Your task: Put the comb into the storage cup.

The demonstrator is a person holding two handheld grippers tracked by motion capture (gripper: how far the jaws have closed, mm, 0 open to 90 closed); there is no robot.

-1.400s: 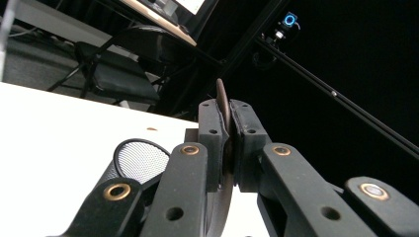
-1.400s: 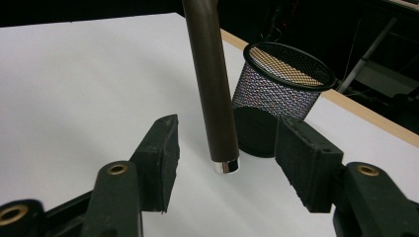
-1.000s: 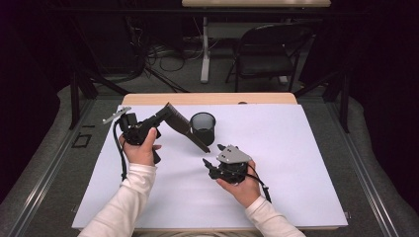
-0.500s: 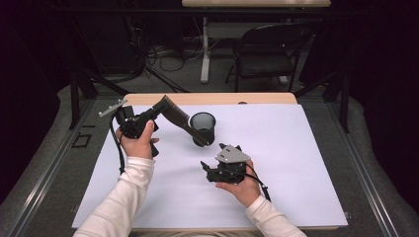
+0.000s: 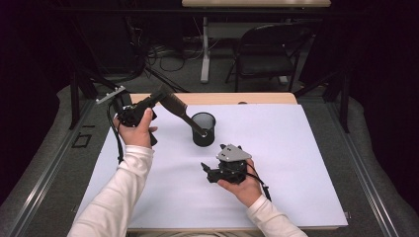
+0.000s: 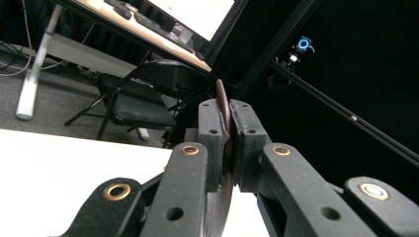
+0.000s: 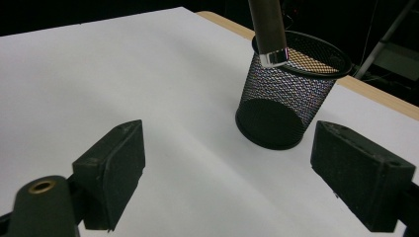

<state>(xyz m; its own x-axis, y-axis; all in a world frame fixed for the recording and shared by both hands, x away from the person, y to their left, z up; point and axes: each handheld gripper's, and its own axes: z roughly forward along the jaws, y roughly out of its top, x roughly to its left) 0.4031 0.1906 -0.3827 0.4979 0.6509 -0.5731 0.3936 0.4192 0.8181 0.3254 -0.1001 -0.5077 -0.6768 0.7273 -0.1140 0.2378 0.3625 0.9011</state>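
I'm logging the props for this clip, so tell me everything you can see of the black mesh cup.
The black mesh cup is a round pen holder of fine wire mesh, with a solid rim and a solid dark base. It stands upright on the white table cover, near the far middle. The metal-tipped end of a long brown tool, held by the left gripper, hangs over its rim. The open right gripper faces it without touching.

left claw [image 5: 157, 97]: risen, drawn back left, still clamped on brush [image 5: 174, 104] | brush: tilted steeper, handle end now at cup [image 5: 203, 129] rim | right claw [image 5: 205, 170]: jaws just opened wider, nothing between
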